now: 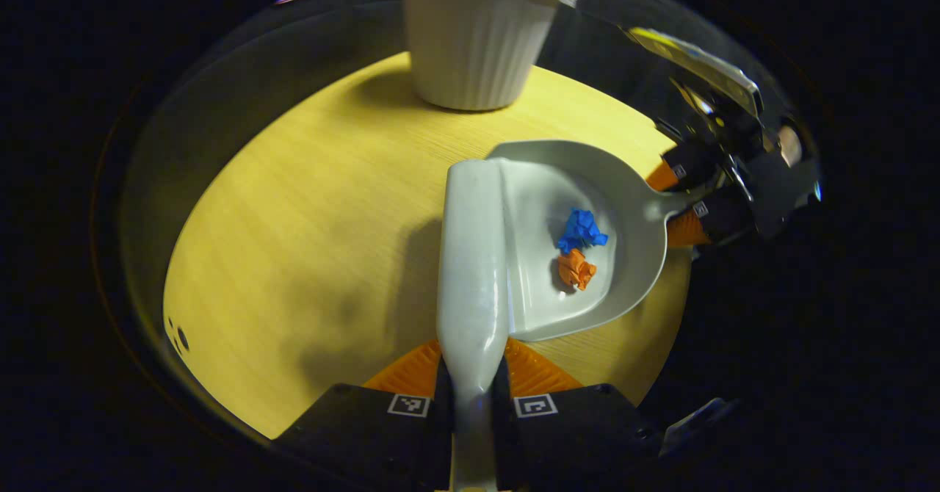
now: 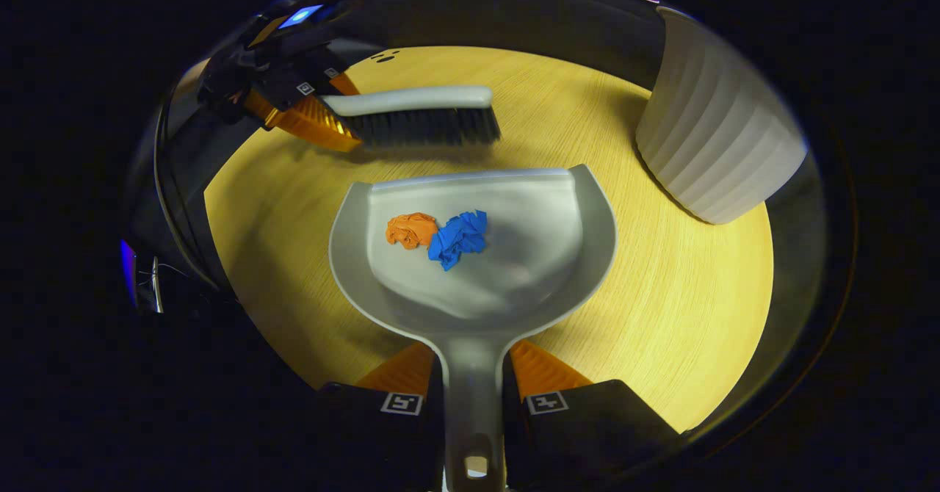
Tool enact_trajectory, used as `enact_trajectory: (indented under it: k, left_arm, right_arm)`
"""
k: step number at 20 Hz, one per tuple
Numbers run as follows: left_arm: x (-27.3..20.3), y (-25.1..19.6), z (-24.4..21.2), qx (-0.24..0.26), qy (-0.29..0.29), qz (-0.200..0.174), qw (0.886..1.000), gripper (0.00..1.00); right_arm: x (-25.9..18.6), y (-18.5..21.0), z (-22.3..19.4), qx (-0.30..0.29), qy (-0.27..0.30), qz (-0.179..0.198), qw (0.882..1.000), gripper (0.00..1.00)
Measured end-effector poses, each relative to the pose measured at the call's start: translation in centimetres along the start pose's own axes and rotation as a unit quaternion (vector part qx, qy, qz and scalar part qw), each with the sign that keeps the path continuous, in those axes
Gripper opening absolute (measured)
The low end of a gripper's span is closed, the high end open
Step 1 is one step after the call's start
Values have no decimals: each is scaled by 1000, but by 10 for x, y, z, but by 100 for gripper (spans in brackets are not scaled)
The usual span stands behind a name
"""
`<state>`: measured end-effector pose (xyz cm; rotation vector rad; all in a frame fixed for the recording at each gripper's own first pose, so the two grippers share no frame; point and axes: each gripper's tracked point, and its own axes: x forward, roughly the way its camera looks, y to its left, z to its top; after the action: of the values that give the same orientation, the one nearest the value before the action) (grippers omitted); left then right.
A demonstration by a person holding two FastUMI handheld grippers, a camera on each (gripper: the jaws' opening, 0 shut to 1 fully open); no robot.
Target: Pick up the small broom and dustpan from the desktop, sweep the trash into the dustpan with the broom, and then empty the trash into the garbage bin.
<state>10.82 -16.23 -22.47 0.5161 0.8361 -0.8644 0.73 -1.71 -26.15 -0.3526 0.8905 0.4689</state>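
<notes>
- With both crumpled paper scraps, blue (image 2: 458, 237) and orange (image 2: 411, 229), lying in the grey plastic dustpan (image 2: 514, 272), sweeping looks done.
- The right gripper (image 2: 474, 382) has its jaws clamped on the dustpan's handle; the left gripper (image 1: 472, 385) pinches the grey-backed, dark-bristled small broom (image 2: 418, 116).
- What is left: emptying into the white ribbed garbage bin (image 2: 716, 150).

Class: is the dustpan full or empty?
Holding trash, not full: the dustpan holds an orange paper wad and a blue one.

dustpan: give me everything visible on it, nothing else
The dustpan looks like pale grey, smooth plastic: a rounded scoop with raised side and back walls, a straight open front lip and a narrow handle with a hang hole at its end. The right tongs clamp that handle. It sits about level over the wooden tabletop. An orange paper wad and a blue paper wad lie inside, touching. The broom hangs beyond the lip.
</notes>
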Motion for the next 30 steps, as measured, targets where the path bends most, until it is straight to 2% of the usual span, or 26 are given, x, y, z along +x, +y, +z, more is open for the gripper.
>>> enact_trajectory:
  k: [2, 5, 10, 11, 12, 15, 19, 22, 23, 25, 26, 29, 30]
  left_arm:
    - [-8, -7, -8, -54, -36, 16, 998, 27]
    - [-23, -8, -40, -124, -65, 52, 989, 27]
    - [-19, 6, -118, -225, -89, 94, 966, 27]
    - [-15, 11, -132, -240, -92, 99, 961, 27]
    - [-8, 16, -145, -252, -94, 103, 958, 27]
    - [17, 30, -177, -269, -91, 116, 952, 27]
    - [46, 43, -213, -271, -92, 128, 949, 26]
    - [30, 55, -248, -273, -93, 126, 949, 27]
    - [25, 62, -256, -271, -92, 127, 950, 27]
    - [2, 65, -247, -264, -93, 129, 951, 27]
    - [-11, 47, -228, -262, -95, 130, 951, 27]
    - [-45, 29, -224, -268, -102, 132, 949, 27]
    - [-24, 40, -226, -274, -103, 131, 947, 27]
  right_arm:
    - [-1, 1, 3, 9, 1, 5, 1000, 36]
    - [-5, 0, 3, 9, 1, 0, 1000, 36]
    - [-18, -2, 10, 16, -12, -24, 1000, 36]
    - [-22, -1, 12, 20, -14, -28, 999, 41]
    - [-27, 0, 13, 23, -14, -31, 999, 36]
    - [-49, 0, 20, 31, -12, -34, 999, 41]
    - [-98, -11, 39, 69, -41, -49, 996, 31]
    - [-141, -26, 61, 102, -73, -57, 990, 41]
    - [-155, -30, 67, 113, -83, -58, 988, 36]
    - [-176, -38, 78, 132, -102, -59, 984, 36]
    - [-186, -43, 86, 139, -107, -59, 983, 36]
    - [-208, -59, 105, 160, -130, -64, 976, 36]
    - [-213, -65, 112, 164, -135, -68, 975, 36]
